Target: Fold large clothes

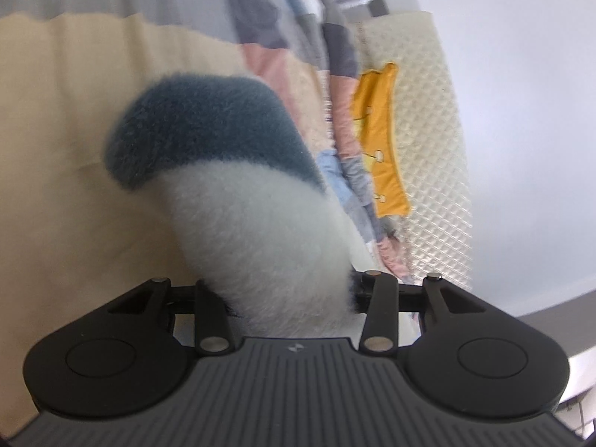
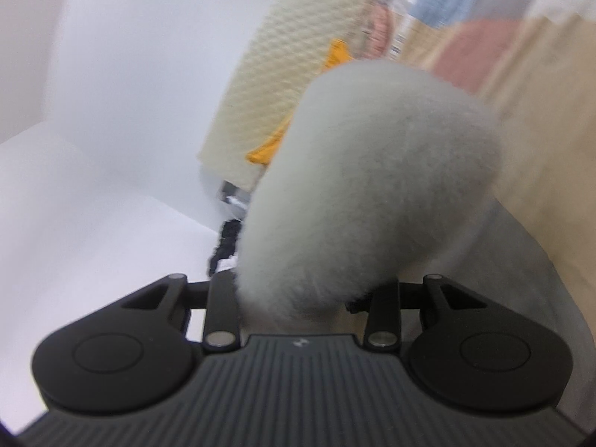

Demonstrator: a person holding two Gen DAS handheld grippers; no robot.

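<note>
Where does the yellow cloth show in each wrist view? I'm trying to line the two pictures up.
Left wrist view: the yellow cloth lies right of centre on the quilted cream cover, running top to bottom.
Right wrist view: the yellow cloth peeks out just left of centre, mostly hidden behind the fluffy garment.
Shared landmark: the quilted cream cover beneath it.

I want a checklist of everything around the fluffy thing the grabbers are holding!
Surface: beige sheet, mostly bare on the left.
Job's things: fluffy garment, white with a teal band, bunched and lifted.
Clutter: patchwork clothes; yellow cloth on a quilted cream pad.
Grippers: left gripper and right gripper each clamp fluffy fabric; fingers hidden by fur.
Cables: nothing seen.
Surroundings: pale wall.
</note>
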